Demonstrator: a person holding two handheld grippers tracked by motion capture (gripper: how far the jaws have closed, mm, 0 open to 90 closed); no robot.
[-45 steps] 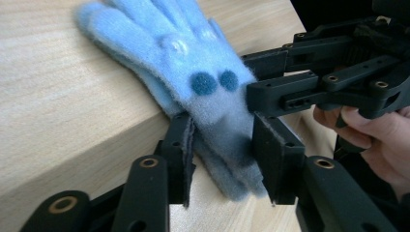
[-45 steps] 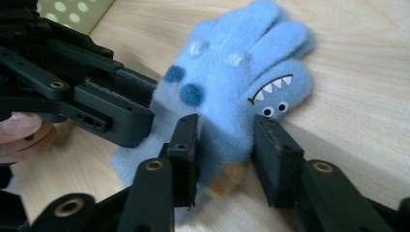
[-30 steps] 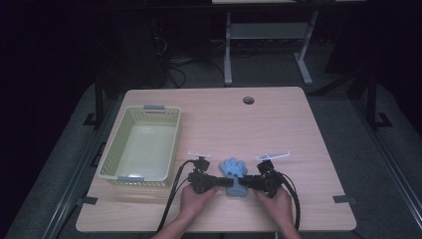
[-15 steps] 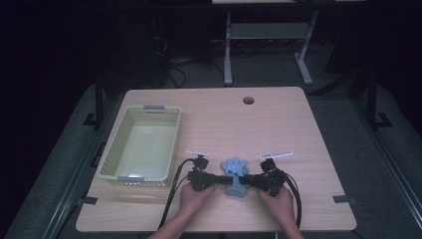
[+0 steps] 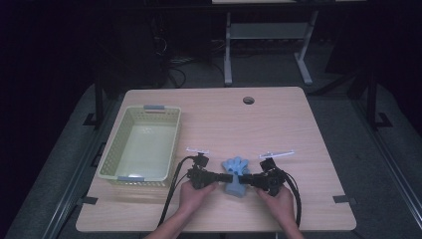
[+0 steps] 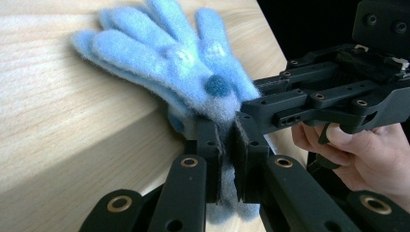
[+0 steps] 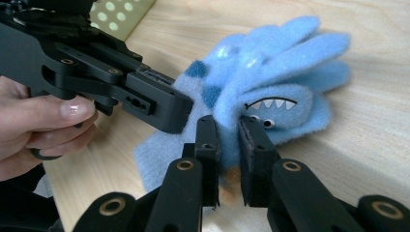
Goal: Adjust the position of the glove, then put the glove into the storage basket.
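A fluffy light-blue glove [image 5: 237,174] with dark blue spots and a shark face lies near the table's front edge, its fingers pointing away from me. My left gripper [image 5: 227,178] comes in from the left and is shut on the glove's [image 6: 179,63] cuff side. My right gripper [image 5: 243,179] comes in from the right, its jaws pinched on the glove [image 7: 270,77] beside the shark mouth. In the left gripper view my left gripper [image 6: 231,140] meets the other one tip to tip; the right gripper view has my right gripper [image 7: 227,137] on the fabric.
A pale green mesh basket [image 5: 114,158] stands left of the glove with nothing in it. The wooden table [image 5: 278,124] has a round cable hole [image 5: 248,100] at the back. Dark floor and a desk frame lie beyond.
Both hands and the glove have shifted slightly toward the table's front edge. Both grips on the glove are unchanged.
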